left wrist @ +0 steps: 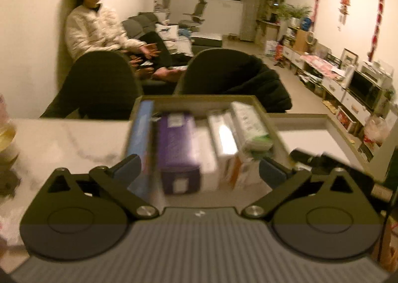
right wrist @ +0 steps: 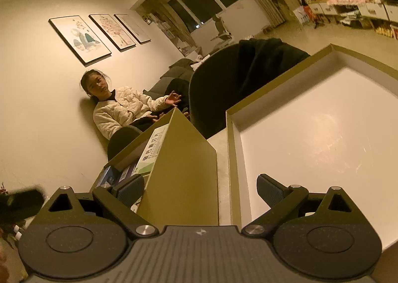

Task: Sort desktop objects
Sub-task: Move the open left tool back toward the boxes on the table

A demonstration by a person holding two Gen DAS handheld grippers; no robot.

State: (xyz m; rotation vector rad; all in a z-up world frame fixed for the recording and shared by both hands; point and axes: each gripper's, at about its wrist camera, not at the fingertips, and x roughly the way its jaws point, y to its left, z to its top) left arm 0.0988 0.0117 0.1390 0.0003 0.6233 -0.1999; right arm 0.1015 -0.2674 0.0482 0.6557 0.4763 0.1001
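An olive storage box (left wrist: 139, 106) stands on the pale table, packed with upright small boxes: a blue one (left wrist: 140, 139), a purple one (left wrist: 177, 143), a white and orange one (left wrist: 223, 141) and a white and green one (left wrist: 251, 124). My left gripper (left wrist: 199, 170) is open and empty, low over the box's near side. A second, shallow olive tray (left wrist: 311, 116) with a white floor lies to its right. My right gripper (right wrist: 200, 187) is open and empty, straddling the gap between the box wall (right wrist: 179, 166) and the tray rim (right wrist: 232, 158). The white and green box (right wrist: 150, 153) shows there too.
Two dark chairs (left wrist: 99, 84) stand behind the table, one with a black coat (left wrist: 261, 86) over it. A person (left wrist: 94, 27) sits on a sofa beyond. A jar (left wrist: 6, 139) stands at the table's left edge. A dark object (left wrist: 306, 156) lies near the tray.
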